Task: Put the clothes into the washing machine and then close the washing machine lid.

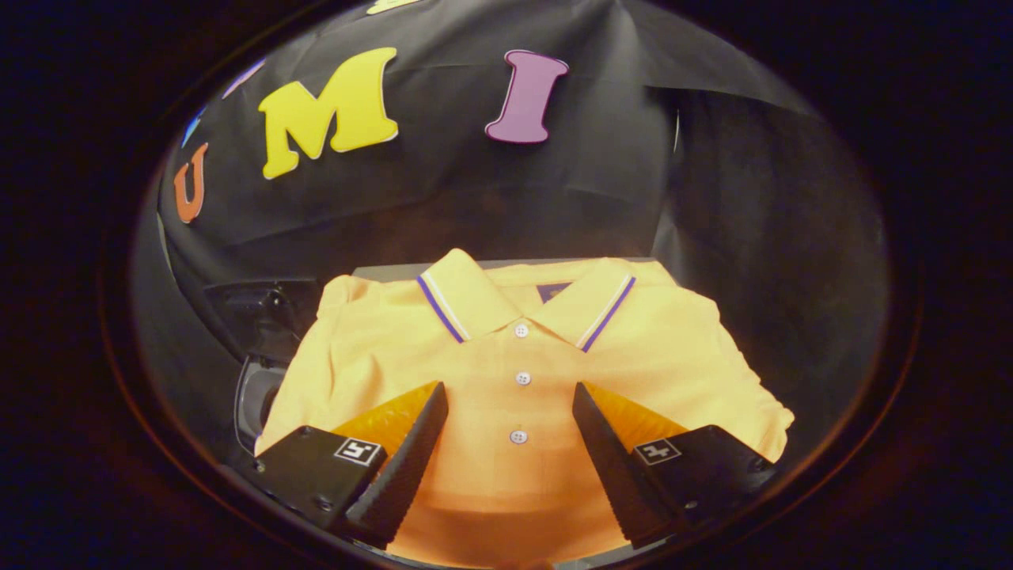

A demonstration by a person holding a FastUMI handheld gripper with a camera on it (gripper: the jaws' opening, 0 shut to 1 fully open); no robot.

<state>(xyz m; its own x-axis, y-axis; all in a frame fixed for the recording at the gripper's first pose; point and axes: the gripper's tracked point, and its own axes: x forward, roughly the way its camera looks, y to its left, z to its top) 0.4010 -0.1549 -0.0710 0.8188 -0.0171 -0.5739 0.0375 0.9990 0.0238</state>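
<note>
The task seems not yet started: the folded yellow polo shirt (522, 372) lies ungrasped between the released jaws of the gripper (510, 400), so loading and lid closing remain.

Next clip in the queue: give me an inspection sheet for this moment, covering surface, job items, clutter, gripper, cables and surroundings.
Surface: a grey platform shows as a thin strip behind the shirt's collar; the rest lies under the shirt.
Job's things: a folded yellow polo shirt lies flat, collar away from the camera, three buttons in view. A dark machine opening sits beside the shirt's left shoulder; whether it is the washing machine cannot be told.
Clutter: nothing seen.
Gripper: the gripper is open, fingers spread either side of the button placket, low over the shirt's front; whether they touch it cannot be told.
Cables: nothing seen.
Surroundings: black cloth booth wall behind and to the sides.
</note>
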